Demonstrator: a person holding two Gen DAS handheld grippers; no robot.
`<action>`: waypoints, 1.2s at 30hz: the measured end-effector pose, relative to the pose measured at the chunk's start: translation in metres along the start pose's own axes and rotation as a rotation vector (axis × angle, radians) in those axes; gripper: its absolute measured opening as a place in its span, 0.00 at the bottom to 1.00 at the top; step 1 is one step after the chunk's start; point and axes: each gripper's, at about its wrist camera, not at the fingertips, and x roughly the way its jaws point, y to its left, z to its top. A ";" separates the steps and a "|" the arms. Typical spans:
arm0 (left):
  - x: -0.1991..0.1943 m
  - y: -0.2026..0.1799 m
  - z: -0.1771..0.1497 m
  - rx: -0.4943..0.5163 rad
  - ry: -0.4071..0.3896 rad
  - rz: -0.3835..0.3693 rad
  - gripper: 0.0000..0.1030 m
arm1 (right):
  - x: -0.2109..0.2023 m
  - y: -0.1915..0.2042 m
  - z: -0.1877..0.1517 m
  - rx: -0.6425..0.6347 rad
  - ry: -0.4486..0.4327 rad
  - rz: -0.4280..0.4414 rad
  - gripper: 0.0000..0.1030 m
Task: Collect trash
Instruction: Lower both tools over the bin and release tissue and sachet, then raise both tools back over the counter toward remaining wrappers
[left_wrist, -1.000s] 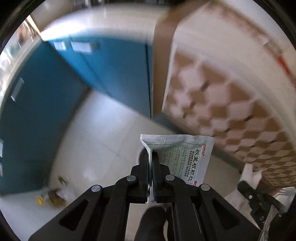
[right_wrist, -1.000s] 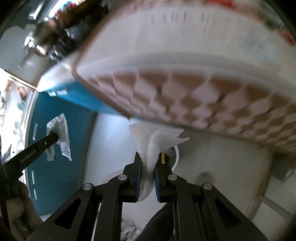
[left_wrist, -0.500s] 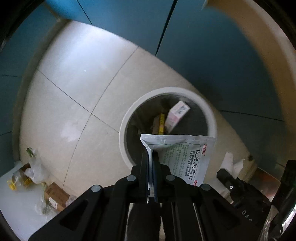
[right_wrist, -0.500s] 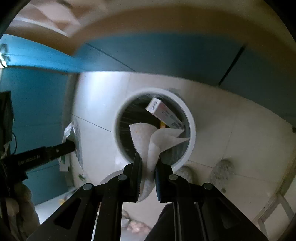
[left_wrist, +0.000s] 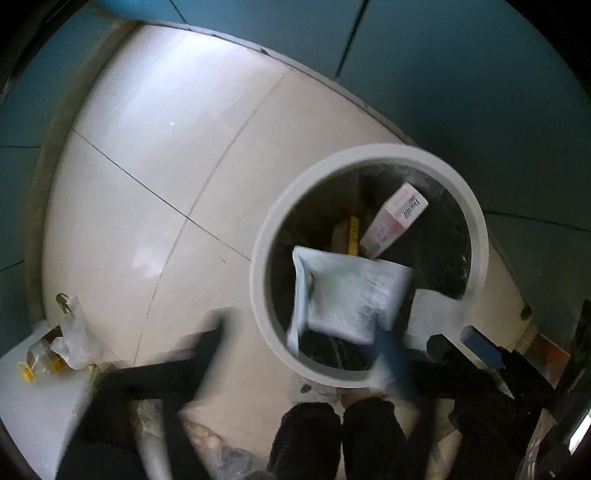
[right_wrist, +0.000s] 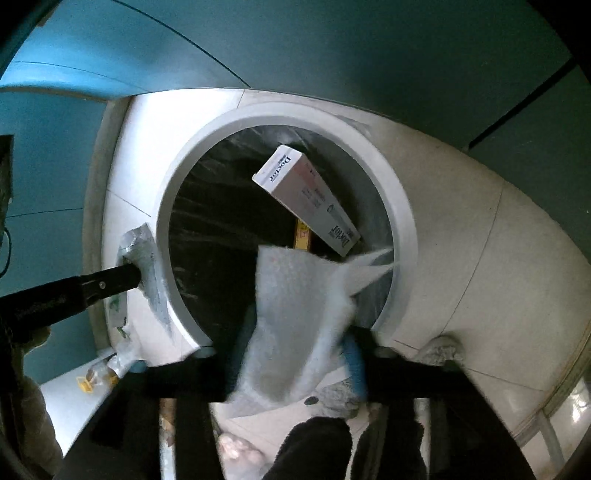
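A round white trash bin (left_wrist: 258, 258) with a dark liner stands on the floor below both grippers. A white "Doctor" box (left_wrist: 395, 221) and a yellow item lie inside it. My left gripper (left_wrist: 303, 332) is blurred, its jaws opening wide. The white printed sachet (left_wrist: 347, 295) hangs loose between them over the bin's mouth. My right gripper (right_wrist: 299, 332) points down at the bin rim (right_wrist: 402, 221). Its jaws are opening too, and the white tissue (right_wrist: 295, 314) sags between them without being pinched. The left gripper's finger (right_wrist: 110, 280) shows at the left.
Blue cabinet fronts (left_wrist: 443, 74) ring the pale tiled floor (left_wrist: 166, 184). A plastic bag and small yellow scraps (left_wrist: 62, 343) lie on a white surface at lower left. A person's dark slippers (left_wrist: 332, 435) stand just short of the bin.
Both grippers dropped from table height to just above the bin. Their jaws, shut on the sachet and the tissue before, have spread, and both items have come loose.
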 end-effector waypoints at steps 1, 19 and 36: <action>-0.003 0.003 -0.002 -0.006 -0.013 0.001 0.96 | -0.002 0.002 0.004 -0.001 -0.001 0.001 0.59; -0.105 0.024 -0.061 -0.033 -0.186 0.141 0.96 | -0.082 0.040 -0.022 -0.072 -0.048 -0.143 1.00; -0.289 0.000 -0.147 0.064 -0.254 0.109 0.96 | -0.313 0.088 -0.091 -0.067 -0.141 -0.167 1.00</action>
